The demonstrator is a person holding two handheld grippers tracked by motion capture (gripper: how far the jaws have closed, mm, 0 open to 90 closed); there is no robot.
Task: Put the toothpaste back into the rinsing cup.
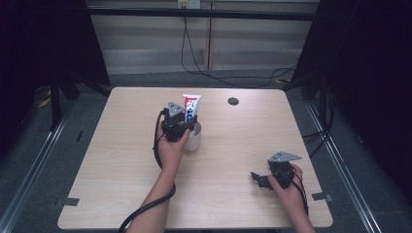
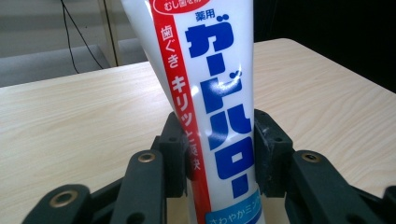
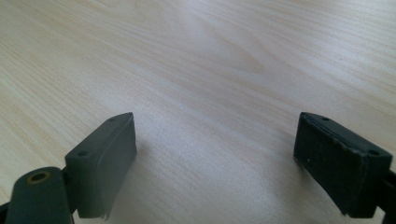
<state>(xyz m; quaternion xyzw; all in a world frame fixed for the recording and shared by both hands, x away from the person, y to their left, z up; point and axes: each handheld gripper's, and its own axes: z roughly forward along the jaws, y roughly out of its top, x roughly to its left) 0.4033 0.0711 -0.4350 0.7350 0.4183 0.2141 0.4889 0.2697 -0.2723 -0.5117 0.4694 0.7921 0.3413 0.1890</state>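
At the centre of the high view, on the pale wooden worktop (image 1: 121, 145), the left gripper (image 1: 179, 127) stands over a white cup (image 1: 194, 138), its jaws pressed against both sides of a toothpaste tube (image 1: 191, 106) that rises upright from the cup. In the left gripper view the tube (image 2: 210, 107), white with a red stripe and blue lettering, leans slightly and fills the gap between the two black jaws, which touch it on either side. At the lower right of the high view the right gripper (image 1: 260, 178) rests low over the bare worktop, well apart from the cup; the right gripper view shows its jaws spread wide with nothing between them. A small dark hole (image 1: 233, 101) sits near the worktop's far edge.
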